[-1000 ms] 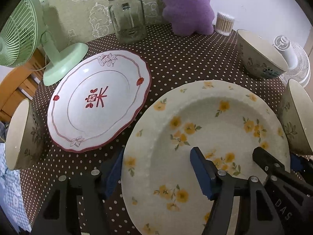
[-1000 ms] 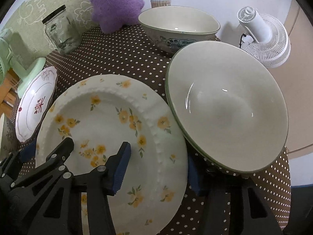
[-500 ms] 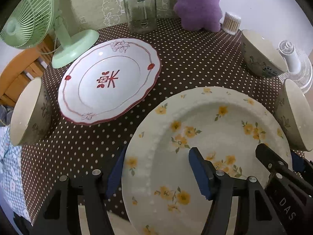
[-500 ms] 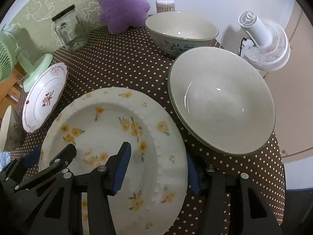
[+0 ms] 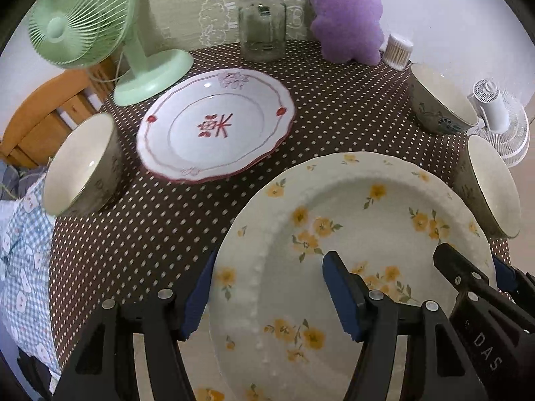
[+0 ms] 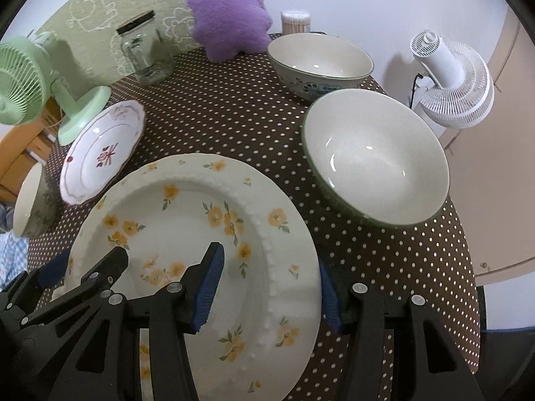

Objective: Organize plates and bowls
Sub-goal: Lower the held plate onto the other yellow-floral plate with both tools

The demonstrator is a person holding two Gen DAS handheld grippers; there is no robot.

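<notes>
1. Left gripper [image 5: 267, 292]: fingers straddle the left rim of the yellow plate [image 5: 351, 234], one under the edge, one over the well; whether the pads actually pinch cannot be told.
2. Right gripper [image 6: 271, 284]: same stance on the plate's right rim; contact likewise cannot be told.
3. Advice: close both evenly before lifting; keep the plate level; glazed ceramic looks slippery, and the beaded ridge should help the pads hold.
4. Yellow plate: nearest, at the table's [image 5: 150, 220] front edge; cream, wide rim, shallow well, yellow flowers.
5. Near bowl [image 6: 374, 157]: just right of the plate; glossy, deep, green-edged.
6. Red plate [image 5: 214, 123]: further left, scalloped, a likely stacking target.
7. Left bowl [image 5: 80, 163] and far bowl [image 6: 321, 60]: apart; dotted brown cloth beneath.
</notes>
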